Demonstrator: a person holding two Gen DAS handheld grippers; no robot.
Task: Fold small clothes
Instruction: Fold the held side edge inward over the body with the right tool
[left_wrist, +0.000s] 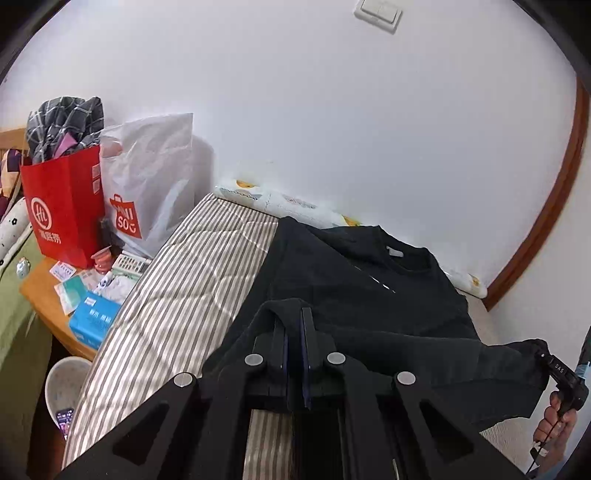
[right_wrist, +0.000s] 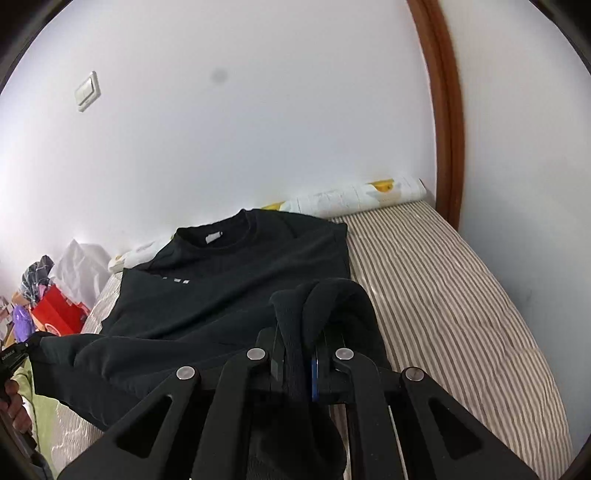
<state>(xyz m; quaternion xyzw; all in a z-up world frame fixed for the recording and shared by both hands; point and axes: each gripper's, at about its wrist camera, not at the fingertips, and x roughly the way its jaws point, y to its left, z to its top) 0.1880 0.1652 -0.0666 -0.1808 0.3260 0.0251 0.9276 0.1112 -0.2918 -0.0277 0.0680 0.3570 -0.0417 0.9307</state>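
A black T-shirt (left_wrist: 354, 280) lies on a striped mattress (left_wrist: 192, 280), collar toward the wall, its near hem lifted off the bed. My left gripper (left_wrist: 293, 314) is shut on the hem's left corner. My right gripper (right_wrist: 301, 325) is shut on a bunched fold of the shirt (right_wrist: 236, 280) at the hem's right corner. The right gripper also shows at the far right of the left wrist view (left_wrist: 543, 350), holding the cloth taut. The left gripper shows at the left edge of the right wrist view (right_wrist: 14, 356).
A red paper bag (left_wrist: 62, 214) stuffed with plaid cloth and a white plastic bag (left_wrist: 151, 184) stand on a wooden side table (left_wrist: 40, 295) left of the mattress, with a blue tissue box (left_wrist: 94, 321). A rolled patterned mat (right_wrist: 369, 195) lies along the white wall. A brown door frame (right_wrist: 443, 110) stands at the right.
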